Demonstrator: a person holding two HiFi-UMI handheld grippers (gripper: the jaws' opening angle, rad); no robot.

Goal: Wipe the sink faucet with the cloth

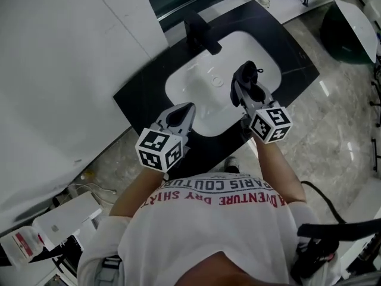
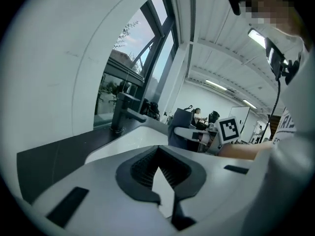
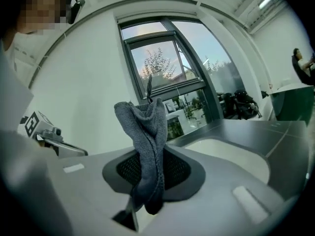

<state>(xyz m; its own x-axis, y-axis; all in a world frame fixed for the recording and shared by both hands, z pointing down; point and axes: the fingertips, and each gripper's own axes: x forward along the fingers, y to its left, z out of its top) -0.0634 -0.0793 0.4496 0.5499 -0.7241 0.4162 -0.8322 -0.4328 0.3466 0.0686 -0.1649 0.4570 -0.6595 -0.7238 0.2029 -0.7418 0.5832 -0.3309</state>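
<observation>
The black faucet [image 1: 202, 34] stands at the back rim of the white sink [image 1: 190, 94], which is set in a black counter. The left gripper view shows the faucet [image 2: 123, 113] far off at the left. My right gripper [image 1: 245, 91] hovers over the right side of the basin, shut on a dark grey cloth [image 1: 249, 76]. In the right gripper view the cloth [image 3: 145, 132] sticks up in a bunch from between the jaws. My left gripper [image 1: 181, 115] hangs over the basin's front left rim, jaws together with nothing in them. Neither gripper touches the faucet.
The black counter [image 1: 140, 97] meets a white wall panel [image 1: 65, 70] at the left and a window at the back. Marble floor [image 1: 333, 130] lies to the right, with a dark green tub [image 1: 348, 31] at upper right. White boxes [image 1: 65, 219] sit at lower left.
</observation>
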